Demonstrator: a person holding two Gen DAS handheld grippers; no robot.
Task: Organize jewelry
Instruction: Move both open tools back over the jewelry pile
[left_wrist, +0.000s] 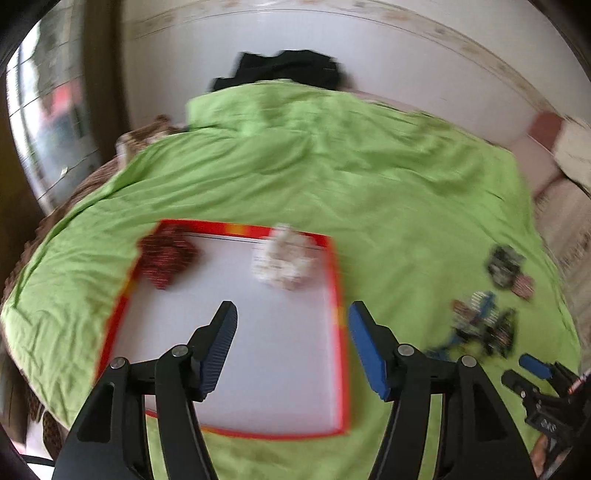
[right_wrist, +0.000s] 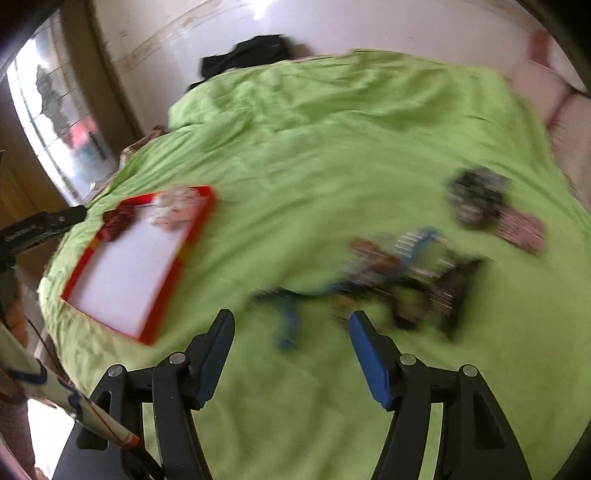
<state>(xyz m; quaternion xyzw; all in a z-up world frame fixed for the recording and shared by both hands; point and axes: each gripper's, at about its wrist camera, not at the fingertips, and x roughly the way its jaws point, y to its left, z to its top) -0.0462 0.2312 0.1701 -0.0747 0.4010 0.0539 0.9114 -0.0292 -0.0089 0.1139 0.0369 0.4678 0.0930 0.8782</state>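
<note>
A red-rimmed white tray (left_wrist: 338, 280) lies on the green bedspread and holds a dark red beaded piece (left_wrist: 166, 258) at its far left and a white beaded piece (left_wrist: 282, 260) at its far right. My left gripper (left_wrist: 291, 314) is open and empty above the tray's near part. Loose jewelry (right_wrist: 399, 280), blue, dark and striped, lies tangled on the spread to the right. My right gripper (right_wrist: 291, 323) is open and empty just short of that pile. The tray also shows in the right wrist view (right_wrist: 184, 236). Both views are motion-blurred.
A dark beaded cluster (right_wrist: 476, 199) and a pinkish striped piece (right_wrist: 522, 229) lie farther right. Black clothing (left_wrist: 288, 70) lies at the bed's far edge by a white wall. A window (right_wrist: 55, 122) is at left. The right gripper's tips (left_wrist: 532, 373) show in the left view.
</note>
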